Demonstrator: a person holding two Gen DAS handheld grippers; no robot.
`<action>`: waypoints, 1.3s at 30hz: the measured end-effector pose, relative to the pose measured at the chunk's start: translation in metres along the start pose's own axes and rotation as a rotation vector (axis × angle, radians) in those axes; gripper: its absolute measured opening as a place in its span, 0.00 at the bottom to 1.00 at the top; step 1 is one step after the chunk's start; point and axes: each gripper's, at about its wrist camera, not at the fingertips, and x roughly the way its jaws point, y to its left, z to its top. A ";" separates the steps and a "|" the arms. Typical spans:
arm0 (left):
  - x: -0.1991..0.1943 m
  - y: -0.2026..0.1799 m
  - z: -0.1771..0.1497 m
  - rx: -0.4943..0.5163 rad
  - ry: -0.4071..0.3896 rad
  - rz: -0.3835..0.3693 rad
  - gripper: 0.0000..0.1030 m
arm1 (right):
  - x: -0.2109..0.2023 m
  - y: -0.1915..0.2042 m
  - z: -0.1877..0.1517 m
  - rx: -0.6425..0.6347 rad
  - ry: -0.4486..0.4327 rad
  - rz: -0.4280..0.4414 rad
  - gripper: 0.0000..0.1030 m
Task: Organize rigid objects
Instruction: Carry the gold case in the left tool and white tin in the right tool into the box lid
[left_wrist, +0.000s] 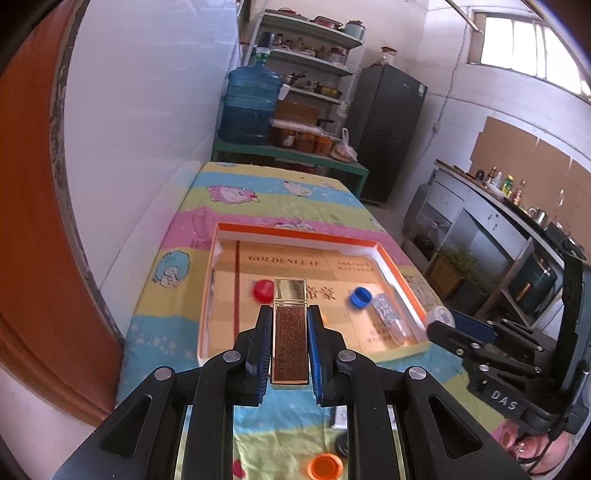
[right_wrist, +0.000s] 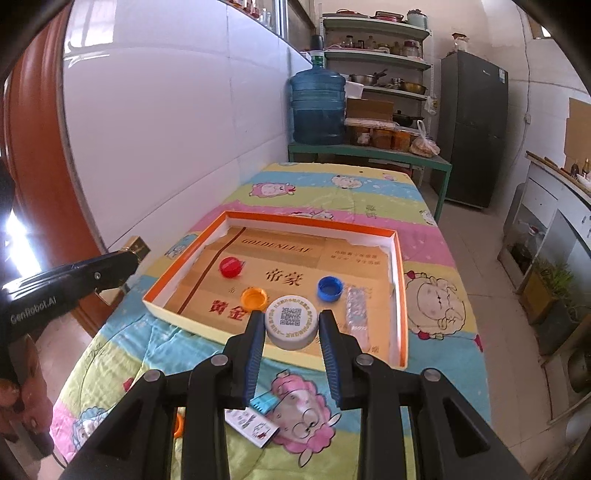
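Left wrist: left gripper (left_wrist: 289, 317) level, gold box (left_wrist: 289, 328) clamped.

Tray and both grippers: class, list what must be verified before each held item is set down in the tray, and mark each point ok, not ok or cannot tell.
1. Left gripper shut on gold box: ok.
2. Right gripper shut on white cap: ok.
3. Tray open, floor partly free: ok.
4. Red cap, orange cap, blue cap and foil strip lie inside: ok.
5. Gold box above the tray: cannot tell.
6. Table outside the tray cleared: not ok, an orange cap remains.
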 end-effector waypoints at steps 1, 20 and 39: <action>0.004 0.002 0.004 0.001 0.003 0.006 0.18 | 0.002 -0.003 0.002 0.005 0.002 0.004 0.30; 0.085 0.009 0.005 -0.007 0.135 0.065 0.18 | 0.077 -0.003 0.016 0.020 0.107 0.034 0.30; 0.138 0.025 0.000 -0.027 0.216 0.162 0.18 | 0.120 -0.017 0.007 0.043 0.176 0.017 0.30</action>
